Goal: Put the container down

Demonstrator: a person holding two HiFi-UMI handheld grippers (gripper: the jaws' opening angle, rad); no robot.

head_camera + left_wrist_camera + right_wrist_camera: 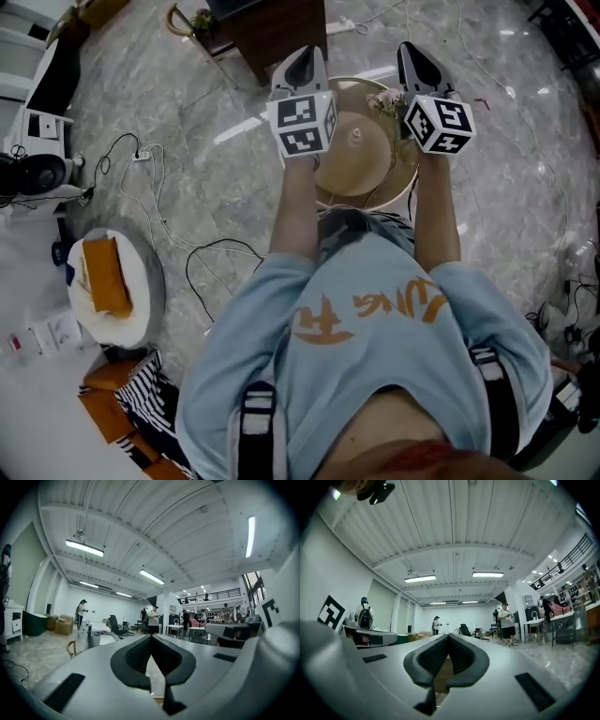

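At upper centre, over the hall's marble floor (187, 103), left gripper (302, 56) and right gripper (413, 52) reach level above the container (361, 159), fingers (135, 657) closed on nothing.

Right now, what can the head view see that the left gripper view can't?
Only the head view: the person's blue shirt, the round tan container with its lid, and an orange cloth on a round white table.
Only the left gripper view: the ceiling lights and people standing far across the hall.
Both: the left gripper, its jaws shut with nothing between them, the marker cube on the right gripper, and the marble floor.
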